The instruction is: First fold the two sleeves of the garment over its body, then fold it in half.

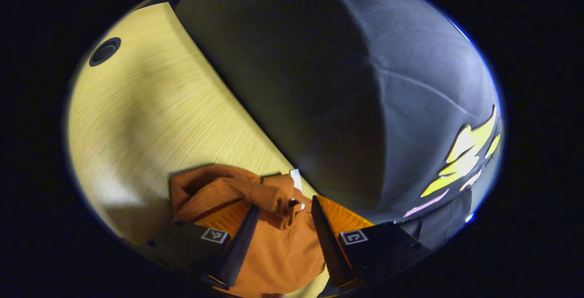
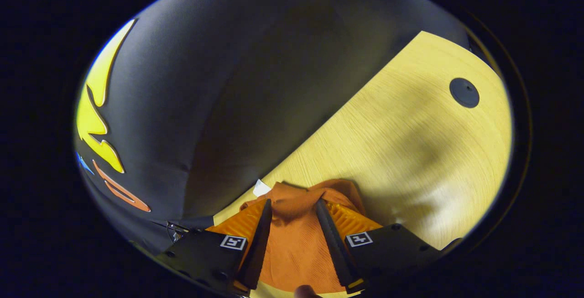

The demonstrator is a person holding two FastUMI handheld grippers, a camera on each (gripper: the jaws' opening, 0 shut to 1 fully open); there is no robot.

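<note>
Table (image 1: 150,120); bunched garment (image 1: 273,243) between both grippers' fingers

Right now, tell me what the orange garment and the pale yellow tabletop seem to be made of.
Orange garment: looks like a soft ribbed knit, matte; fine parallel ridges and limp bunched folds show.
Pale yellow tabletop: likely wood or wood-look laminate, smooth with a slight sheen; fine straight grain lines show.

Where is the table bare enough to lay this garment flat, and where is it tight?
Bare table runs from the orange garment out to the round dark grommet; likewise between garment and grommet. Tight: the garment's bunched end lies by the table edge at the booth wall.
</note>
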